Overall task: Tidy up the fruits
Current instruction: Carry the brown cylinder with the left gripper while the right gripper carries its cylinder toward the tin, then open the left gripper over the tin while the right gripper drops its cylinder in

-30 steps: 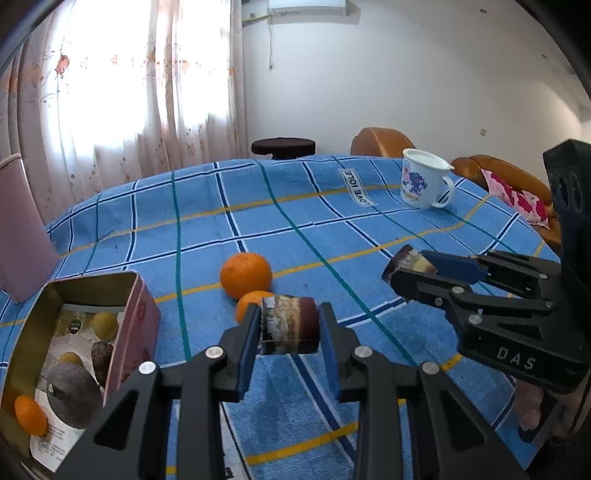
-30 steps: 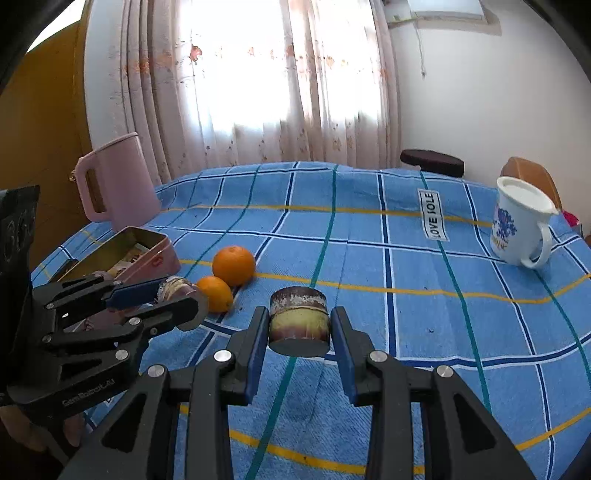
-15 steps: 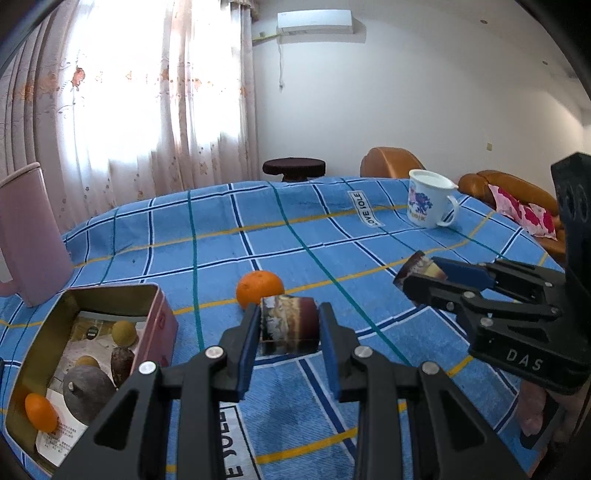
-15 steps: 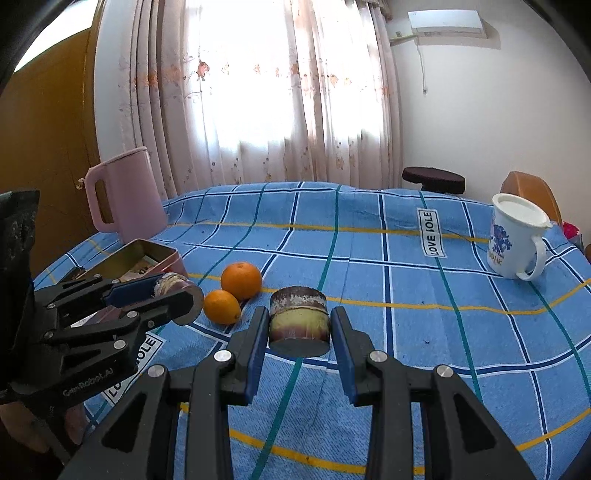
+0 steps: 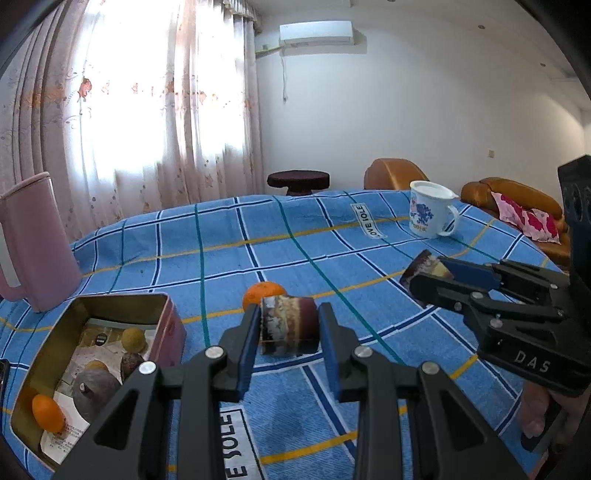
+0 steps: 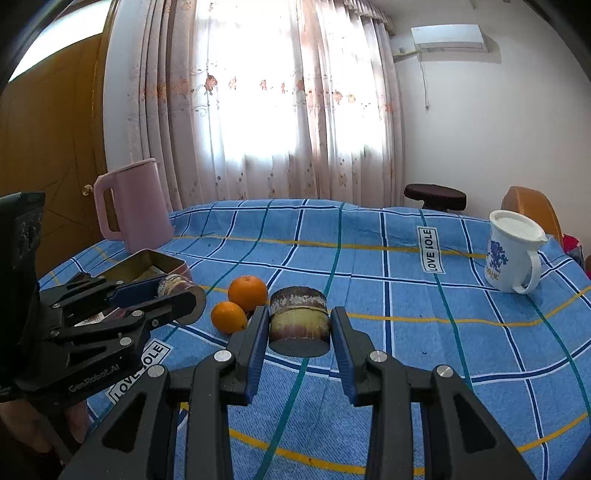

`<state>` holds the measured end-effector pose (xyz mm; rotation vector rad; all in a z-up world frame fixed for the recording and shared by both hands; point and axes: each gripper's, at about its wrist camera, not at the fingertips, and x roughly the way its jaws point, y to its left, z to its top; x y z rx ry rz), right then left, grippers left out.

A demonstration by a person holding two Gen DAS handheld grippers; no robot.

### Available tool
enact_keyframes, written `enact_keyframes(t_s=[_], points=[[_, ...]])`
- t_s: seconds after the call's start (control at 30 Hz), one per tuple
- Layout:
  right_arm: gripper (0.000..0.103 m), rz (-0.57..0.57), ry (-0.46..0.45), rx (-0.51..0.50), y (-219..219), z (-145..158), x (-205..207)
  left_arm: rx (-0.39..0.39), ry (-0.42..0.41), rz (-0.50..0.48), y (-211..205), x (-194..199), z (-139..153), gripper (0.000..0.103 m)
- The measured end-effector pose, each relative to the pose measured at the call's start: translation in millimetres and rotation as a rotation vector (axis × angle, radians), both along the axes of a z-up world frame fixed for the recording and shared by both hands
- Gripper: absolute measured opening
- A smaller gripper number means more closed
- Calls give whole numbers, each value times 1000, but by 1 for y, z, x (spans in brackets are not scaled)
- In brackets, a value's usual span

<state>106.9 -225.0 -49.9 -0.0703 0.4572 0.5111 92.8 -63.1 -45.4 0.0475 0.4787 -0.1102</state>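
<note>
A: What writing can we read from here?

B: The blue checked cloth (image 6: 406, 288) on the worktop carries white patches reading "LOVE JOLE" (image 6: 431, 250). Our right tongs (image 5: 424, 275) have "DAS" on the body, and our left tongs (image 6: 177, 291) show "GenRobot.AI". The white mug (image 6: 513, 251) has a blue print, too small for us to read.

A: And what do we have hold of?

B: Both tongs are closed on something. Our left tongs grip a short banded cylinder (image 5: 288, 325), brown and cream, lying on its side, long axis running across between the pads, raised off the cloth. Our right tongs clamp a similar rusty-looking cylinder (image 6: 299, 319), standing upright, flat face down, also above the cloth.

A: Where are the fruits?

B: Two oranges (image 6: 247, 293) touch each other on the cloth, just beyond the tongs. The open tin box (image 5: 168, 325) to the left holds an orange (image 5: 48, 413), a yellow fruit (image 5: 133, 339) and darker pieces over printed paper.

A: The room?

B: A pink jug (image 6: 136, 206) stands behind the box; lace curtains (image 6: 277, 110) cover a bright window, an air conditioner (image 5: 316, 33) hangs on the white wall, and a dark stool (image 5: 298, 181) and tan sofa (image 5: 513, 195) lie beyond.
</note>
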Motion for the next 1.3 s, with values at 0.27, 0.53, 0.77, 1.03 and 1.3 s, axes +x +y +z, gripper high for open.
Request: enact_keyframes(t_s=[0.27,0.53,0.77,1.03,1.3], points=[[36,9,-65,12,0,5,-13,-5,-65,21,2,-12,5,33],[36,38,-75,-4,13,5,-20,2,-97,17,3,-18,8,33],[36,64,-68,-24,30,3,-21,-13,-94,26,12,-21,8,33],[36,154,-37,-21,68,2,-20,-54,-95,81,50,-34,16,33],[36,303,-33,-20,132,14,-34,-75,-83,228,122,-44,27,33]])
